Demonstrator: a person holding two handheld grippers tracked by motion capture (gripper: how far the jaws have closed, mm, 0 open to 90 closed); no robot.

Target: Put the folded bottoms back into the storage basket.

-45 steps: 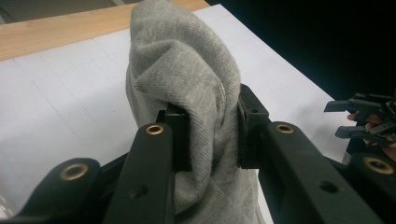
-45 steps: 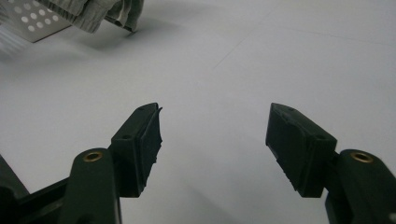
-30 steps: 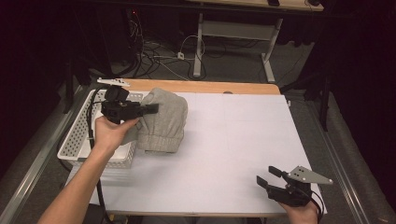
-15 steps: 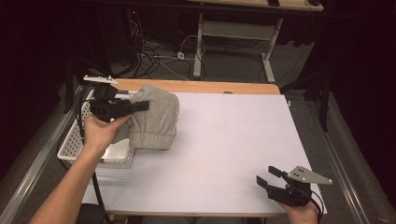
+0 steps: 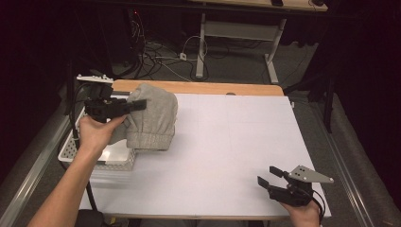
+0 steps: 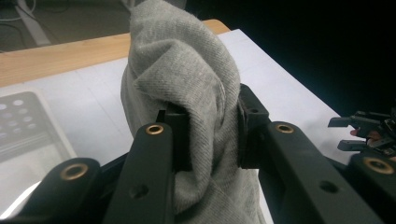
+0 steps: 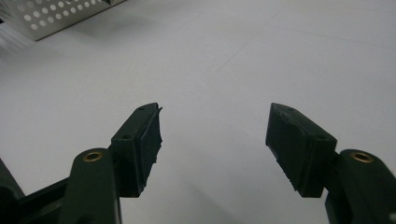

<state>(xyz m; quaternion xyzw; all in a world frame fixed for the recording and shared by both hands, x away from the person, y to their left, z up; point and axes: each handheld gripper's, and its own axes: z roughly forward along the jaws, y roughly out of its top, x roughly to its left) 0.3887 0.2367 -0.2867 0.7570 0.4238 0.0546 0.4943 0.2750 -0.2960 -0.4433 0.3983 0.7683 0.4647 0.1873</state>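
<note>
High view: my left tongs grip a grey cloth near the tabletop's far left corner. Folded over itself, the cloth hangs from the tongs, and its ribbed hem reaches down to the tabletop just beside a white basket. The perforated basket sits at the left edge, partly under my left hand and the cloth. My forearm comes in from the near left corner.

Left gripper view: the left tongs are clamped on a thick fold of the cloth, one pad pressing on each side, and the knit bunches up above the jaws. Behind it I see the wooden far edge of the tabletop, and part of the basket to the left.

Near the near right corner in the high view, my right tongs sit low over the tabletop, jaws apart and holding nothing, well apart from the cloth. The grey plate on top of them points toward the right edge.

Right gripper view: the right tongs stand wide, with bare white tabletop between the jaws and a corner of the basket at the top left.
</note>
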